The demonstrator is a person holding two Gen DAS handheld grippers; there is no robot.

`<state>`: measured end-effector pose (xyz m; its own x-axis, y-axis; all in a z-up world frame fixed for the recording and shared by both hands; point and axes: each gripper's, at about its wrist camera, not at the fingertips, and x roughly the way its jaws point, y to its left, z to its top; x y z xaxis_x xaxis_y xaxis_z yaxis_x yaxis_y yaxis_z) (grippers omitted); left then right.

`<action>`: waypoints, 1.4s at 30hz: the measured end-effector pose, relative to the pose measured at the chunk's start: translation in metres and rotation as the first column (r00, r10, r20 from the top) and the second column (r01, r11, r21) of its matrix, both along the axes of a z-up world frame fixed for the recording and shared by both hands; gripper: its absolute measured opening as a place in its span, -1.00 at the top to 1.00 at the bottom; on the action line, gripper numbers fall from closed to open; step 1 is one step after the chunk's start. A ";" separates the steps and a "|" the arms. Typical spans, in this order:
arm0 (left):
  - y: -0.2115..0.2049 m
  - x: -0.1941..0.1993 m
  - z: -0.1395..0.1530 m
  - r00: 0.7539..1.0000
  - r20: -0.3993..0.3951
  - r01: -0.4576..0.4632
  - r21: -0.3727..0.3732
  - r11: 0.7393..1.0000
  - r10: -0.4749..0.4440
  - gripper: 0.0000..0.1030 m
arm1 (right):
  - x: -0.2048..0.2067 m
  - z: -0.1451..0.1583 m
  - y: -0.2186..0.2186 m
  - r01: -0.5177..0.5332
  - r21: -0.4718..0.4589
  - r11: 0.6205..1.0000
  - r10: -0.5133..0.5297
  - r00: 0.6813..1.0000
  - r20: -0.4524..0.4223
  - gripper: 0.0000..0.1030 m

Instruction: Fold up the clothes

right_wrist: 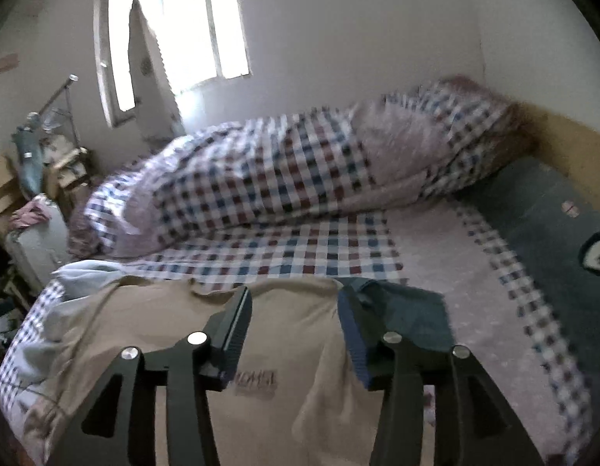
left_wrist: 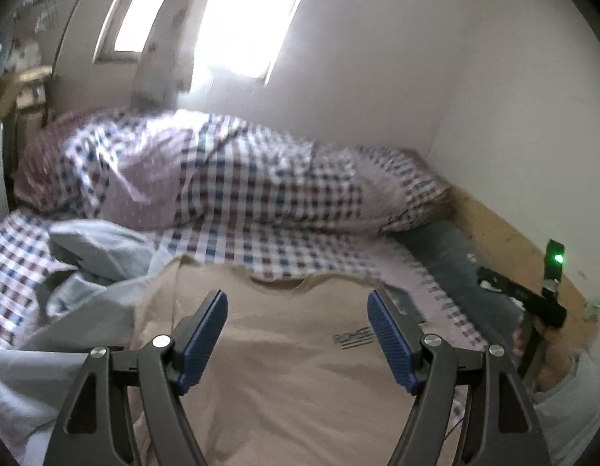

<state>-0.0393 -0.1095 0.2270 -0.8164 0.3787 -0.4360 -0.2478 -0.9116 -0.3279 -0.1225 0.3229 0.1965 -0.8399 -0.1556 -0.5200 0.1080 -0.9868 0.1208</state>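
A beige shirt (left_wrist: 300, 369) with a small printed logo lies spread flat on the bed, also seen in the right wrist view (right_wrist: 284, 407). My left gripper (left_wrist: 296, 299) hovers above it, open, with nothing between its blue pads. My right gripper (right_wrist: 294, 295) is open over the shirt's upper edge, holding nothing. A dark blue-green folded cloth (right_wrist: 408, 318) lies just beyond the shirt, partly behind the right finger. A crumpled light blue garment (left_wrist: 98, 256) sits to the left of the shirt (right_wrist: 82, 272). A hand (left_wrist: 548, 357) at the right edge grips a black device with a green light.
A bunched checked duvet (left_wrist: 241, 182) fills the far side of the bed (right_wrist: 261, 178). A grey-blue cushion (right_wrist: 552, 225) lies along the wooden bed board (left_wrist: 505, 240) on the right. Boxes and clutter (right_wrist: 35, 194) stand left of the bed, under a bright window.
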 end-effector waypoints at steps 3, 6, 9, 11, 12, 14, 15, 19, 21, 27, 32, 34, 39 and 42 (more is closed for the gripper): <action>-0.002 0.046 0.040 0.999 -0.053 -0.010 0.014 1.000 0.011 -0.63 | 0.070 0.042 0.003 -0.051 -0.027 0.998 0.049 0.998 -0.048 -0.09; -0.006 0.098 0.083 0.991 -0.128 -0.022 0.038 0.999 0.026 -0.65 | 0.146 0.088 0.008 -0.099 -0.048 0.994 0.092 0.987 -0.131 -0.23; -0.004 0.149 0.124 0.982 -0.187 -0.008 0.042 0.999 0.016 -0.67 | 0.217 0.129 0.013 -0.137 -0.064 0.988 0.120 0.968 -0.222 -0.47; -0.001 0.178 0.144 0.976 -0.217 0.002 0.042 0.999 0.007 -0.69 | 0.261 0.152 0.018 -0.157 -0.080 0.984 0.130 0.952 -0.279 -0.60; 0.001 0.190 0.153 0.975 -0.224 0.016 0.040 0.999 -0.006 -0.69 | 0.281 0.163 0.022 -0.160 -0.089 0.983 0.126 0.944 -0.305 -0.63; 0.007 0.214 0.169 0.969 -0.246 0.030 0.031 0.999 -0.022 -0.70 | 0.320 0.180 0.031 -0.170 -0.107 0.980 0.123 0.929 -0.349 -0.70; 0.010 0.221 0.174 0.967 -0.253 0.031 0.021 0.999 -0.025 -0.70 | 0.340 0.188 0.035 -0.175 -0.114 0.978 0.122 0.921 -0.369 -0.71; 0.037 0.252 0.191 0.959 -0.272 0.078 -0.009 0.997 -0.078 -0.72 | 0.401 0.208 0.047 -0.169 -0.121 0.978 0.102 0.897 -0.431 -0.86; 0.057 0.261 0.188 0.956 -0.271 0.114 -0.017 0.993 -0.114 -0.72 | 0.425 0.210 0.052 -0.150 -0.120 0.981 0.082 0.890 -0.449 -0.89; 0.141 0.277 0.149 0.936 -0.276 0.191 -0.123 0.974 -0.218 -0.72 | 0.469 0.182 0.067 0.023 -0.070 0.997 -0.052 0.893 -0.448 -0.97; 0.228 0.280 0.090 0.899 -0.238 0.341 -0.148 0.928 -0.368 -0.72 | 0.478 0.126 0.090 0.232 -0.052 0.971 -0.232 0.881 -0.413 -0.99; 0.261 0.276 0.064 0.890 -0.190 0.392 -0.145 0.909 -0.414 -0.72 | 0.475 0.100 0.107 0.308 -0.090 0.947 -0.318 0.867 -0.383 -0.99; 0.336 0.263 0.002 0.888 -0.081 0.427 -0.223 0.877 -0.453 -0.72 | 0.450 0.033 0.165 0.449 -0.246 0.859 -0.503 0.831 -0.236 -0.99; 0.379 0.253 -0.035 0.885 -0.051 0.426 -0.312 0.849 -0.462 -0.72 | 0.433 0.003 0.199 0.520 -0.300 0.800 -0.582 0.794 -0.175 -1.00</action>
<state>0.2132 0.2692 0.1921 -0.6432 0.5883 -0.4900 -0.6689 -0.7432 -0.0142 0.3105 0.5218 0.1991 -0.9115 0.2882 -0.2936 -0.3895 -0.8343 0.3902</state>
